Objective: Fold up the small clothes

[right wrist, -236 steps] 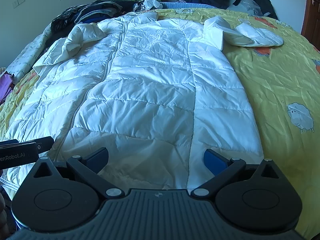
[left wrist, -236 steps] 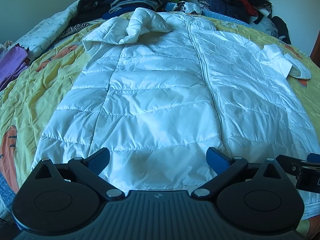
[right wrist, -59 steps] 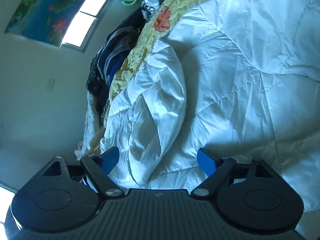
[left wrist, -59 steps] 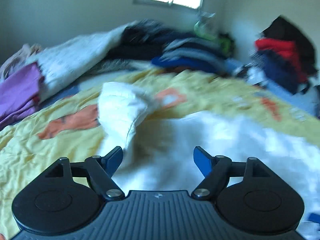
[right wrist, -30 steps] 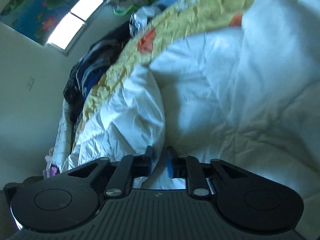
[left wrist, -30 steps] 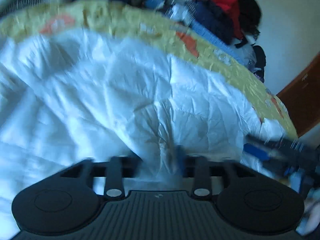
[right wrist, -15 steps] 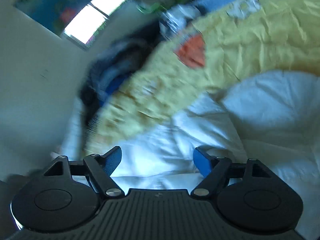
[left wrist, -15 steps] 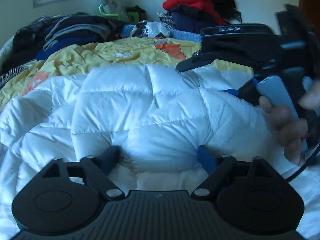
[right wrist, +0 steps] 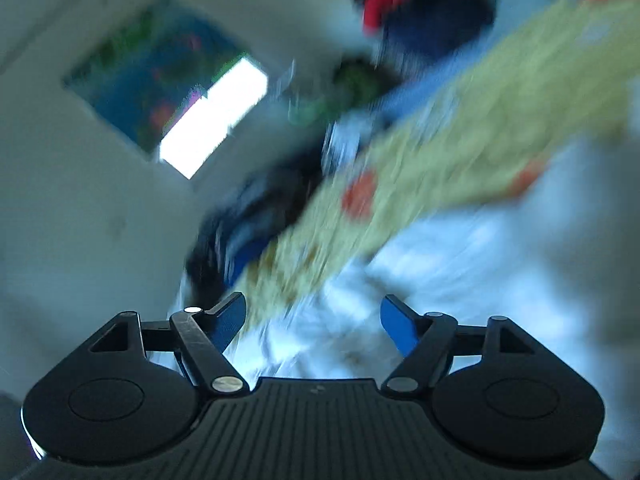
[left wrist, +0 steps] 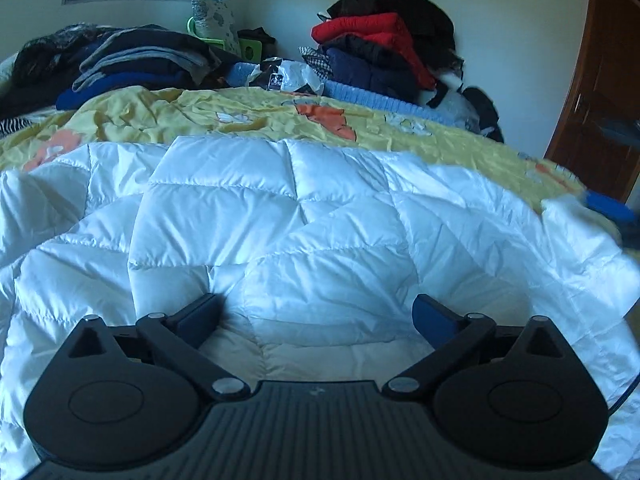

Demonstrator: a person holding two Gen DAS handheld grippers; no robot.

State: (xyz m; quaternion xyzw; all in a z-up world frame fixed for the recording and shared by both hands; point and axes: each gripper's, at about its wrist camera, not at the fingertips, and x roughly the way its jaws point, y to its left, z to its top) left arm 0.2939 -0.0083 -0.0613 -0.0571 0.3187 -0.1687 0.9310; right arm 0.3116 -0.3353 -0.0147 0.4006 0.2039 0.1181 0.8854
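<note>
We have the white quilted puffer jacket (left wrist: pixel 304 224) lying doubled over on the yellow patterned bedspread (left wrist: pixel 208 116), its folded bulk filling the near half of the left wrist view. Our left gripper (left wrist: pixel 316 318) sits low against the padded fabric with its jaws spread wide; they have just been opening, and a puffed ridge of jacket bulges between the blue pads without being pinched. Our right gripper (right wrist: pixel 312 324) is released too, jaws having just parted, and nothing is caught between them; its view is badly smeared, showing only tilted streaks of bedspread, white fabric and wall.

We judge one fold to be laid and let go, with more folding to come.

The risk lies in the jacket itself. Slick, air-filled padding tends to spring back, so the folded layer may creep open or slide off now that neither gripper pins it. With the left pads so close to the ridge, pulling away carelessly could snag and drag the top layer. The stacked dark and red clothes (left wrist: pixel 376 48) at the far edge sit well apart.
</note>
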